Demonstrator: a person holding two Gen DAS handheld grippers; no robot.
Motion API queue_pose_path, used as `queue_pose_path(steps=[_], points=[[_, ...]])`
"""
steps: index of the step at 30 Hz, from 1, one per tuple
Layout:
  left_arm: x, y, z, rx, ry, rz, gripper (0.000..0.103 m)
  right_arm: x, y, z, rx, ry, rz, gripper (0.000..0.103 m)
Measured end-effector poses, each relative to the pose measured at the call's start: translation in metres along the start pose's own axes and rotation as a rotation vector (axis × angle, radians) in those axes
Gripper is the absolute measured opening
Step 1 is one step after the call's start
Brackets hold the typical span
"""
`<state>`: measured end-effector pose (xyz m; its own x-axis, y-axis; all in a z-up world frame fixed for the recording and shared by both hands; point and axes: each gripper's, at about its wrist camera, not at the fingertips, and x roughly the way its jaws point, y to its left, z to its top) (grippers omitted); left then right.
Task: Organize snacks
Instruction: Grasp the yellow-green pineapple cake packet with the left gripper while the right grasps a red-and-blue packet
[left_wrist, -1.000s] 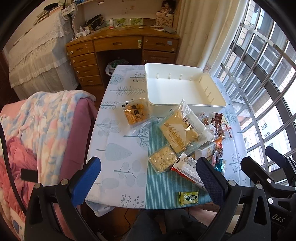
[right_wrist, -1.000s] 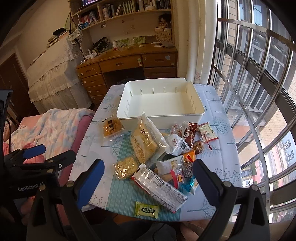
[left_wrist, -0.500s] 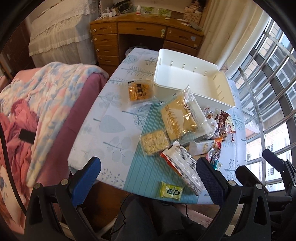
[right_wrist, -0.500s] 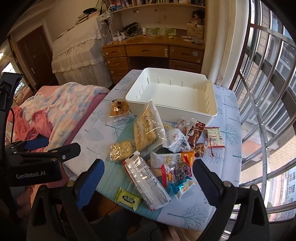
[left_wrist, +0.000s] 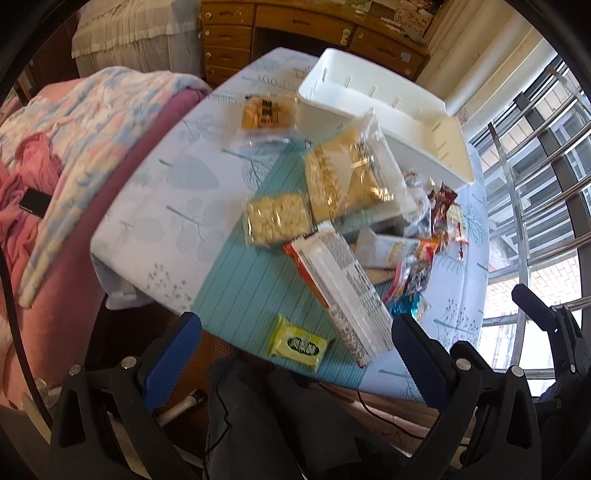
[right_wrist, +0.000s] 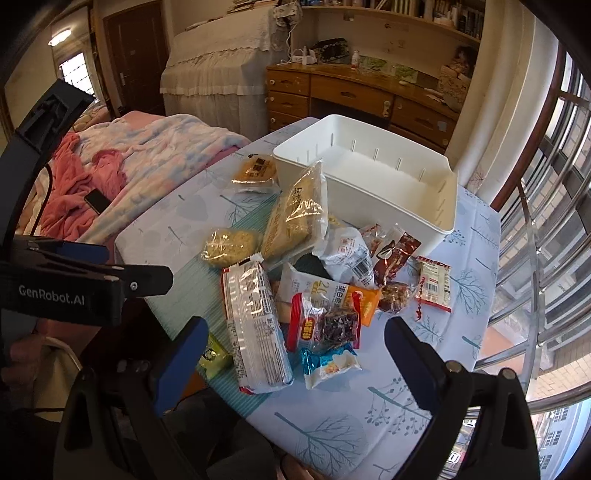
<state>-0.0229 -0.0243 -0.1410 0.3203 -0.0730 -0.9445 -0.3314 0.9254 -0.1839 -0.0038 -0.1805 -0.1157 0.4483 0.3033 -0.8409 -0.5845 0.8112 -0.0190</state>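
While the left gripper (left_wrist: 295, 354) hangs spread wide and empty over the table's (left_wrist: 177, 206) near edge, a green candy (left_wrist: 298, 345) lies just beyond it. Snack packets (right_wrist: 317, 273) pile between it and the white bin (right_wrist: 369, 184). Rightward, the right gripper (right_wrist: 295, 354) gapes too, holding nothing.

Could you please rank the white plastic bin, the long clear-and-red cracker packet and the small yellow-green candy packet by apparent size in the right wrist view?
1. White plastic bin, largest despite being farthest.
2. Long clear-and-red cracker packet.
3. Small yellow-green candy packet, partly hidden.
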Motion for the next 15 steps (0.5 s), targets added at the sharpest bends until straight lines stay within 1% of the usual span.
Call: queue_pose_path(steps=[5,7,10,15], points=[[0.022,-0.006,-0.014,0.023,0.071,0.031,0.102,0.015,-0.002,-0.018,-0.028,0.023,0.048,0.097],[0.032,-0.005,-0.018,0.012,0.104,0.038,0.102,0.02,-0.001,-0.025,-0.045,0.023,0.061,0.097],[0.049,-0.002,-0.023,-0.001,0.158,0.044,0.102,0.027,0.001,-0.035,-0.078,0.025,0.072,0.097],[0.075,-0.002,-0.031,0.049,0.226,0.091,0.102,0.042,0.008,-0.051,-0.124,0.052,0.062,0.097]])
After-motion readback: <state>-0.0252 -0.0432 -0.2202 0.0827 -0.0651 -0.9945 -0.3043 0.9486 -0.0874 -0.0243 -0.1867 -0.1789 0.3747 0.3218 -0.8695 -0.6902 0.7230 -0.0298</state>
